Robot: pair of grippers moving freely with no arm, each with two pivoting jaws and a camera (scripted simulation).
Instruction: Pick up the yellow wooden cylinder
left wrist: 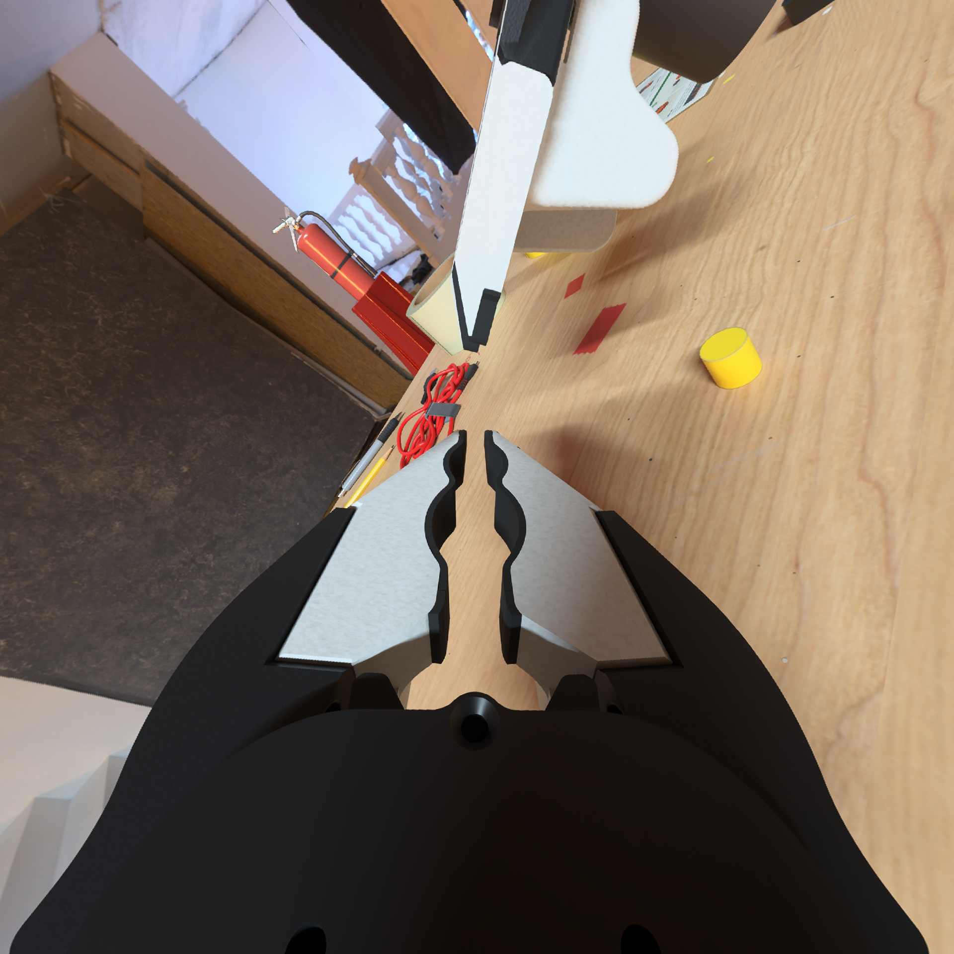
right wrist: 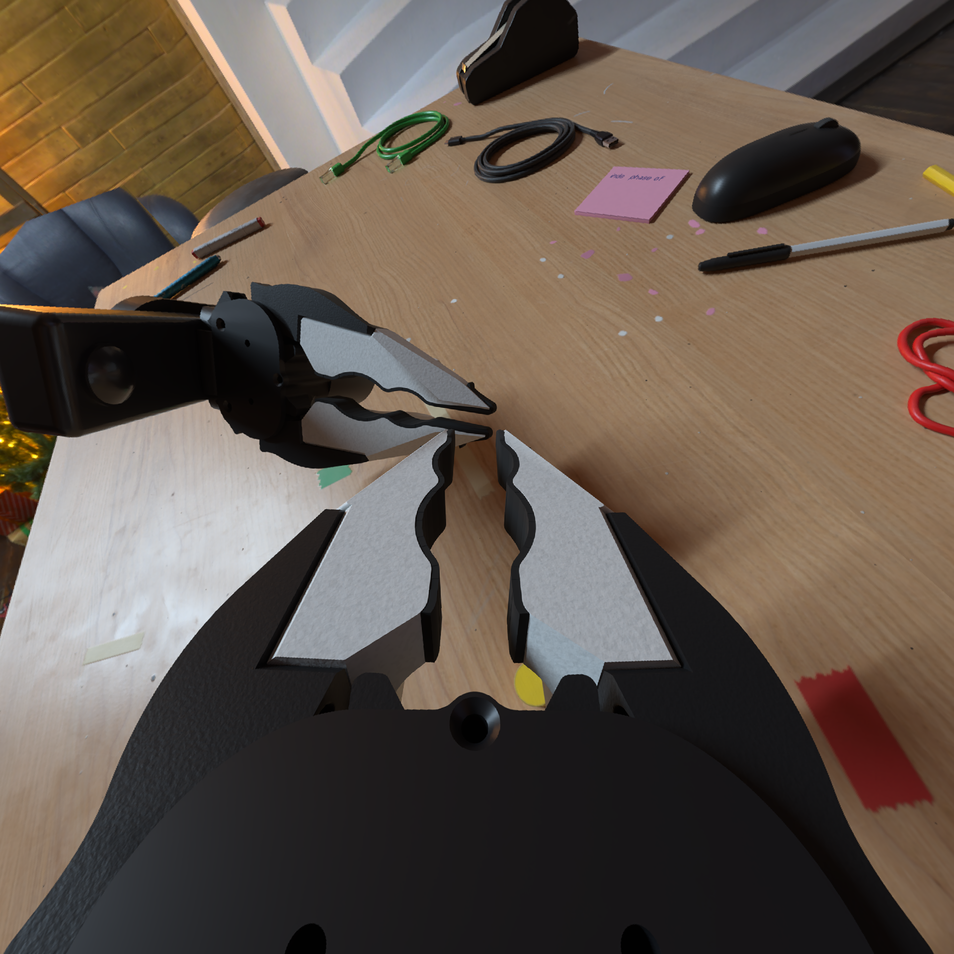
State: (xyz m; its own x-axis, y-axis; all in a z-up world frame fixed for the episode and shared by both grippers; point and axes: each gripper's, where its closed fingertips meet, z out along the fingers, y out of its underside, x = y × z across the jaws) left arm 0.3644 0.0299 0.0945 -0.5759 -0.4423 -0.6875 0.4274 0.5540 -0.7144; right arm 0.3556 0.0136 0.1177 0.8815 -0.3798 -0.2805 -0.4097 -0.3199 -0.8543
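The yellow wooden cylinder (left wrist: 730, 357) stands upright on the wooden table (left wrist: 774, 568), ahead and to the right of my left gripper (left wrist: 475, 439). That gripper hangs low over the table, jaws almost together and empty. My right gripper (right wrist: 475, 439) hovers over the table with a narrow gap between its jaws, empty. Its white fingers (left wrist: 516, 206) come down from the top of the left wrist view. The left gripper (right wrist: 488, 419) shows just ahead of the right's tips. A yellow sliver (right wrist: 529, 686) shows under the right gripper's base; I cannot tell if it is the cylinder.
Red tape strips (left wrist: 599, 328), a coiled red cable (left wrist: 433, 408), a tape roll (left wrist: 439, 309) and a pen with a pencil (left wrist: 371, 459) lie near the table's left edge. A black mouse (right wrist: 774, 170), pink pad (right wrist: 632, 193), black cable (right wrist: 526, 147) and pen (right wrist: 826, 245) lie farther off.
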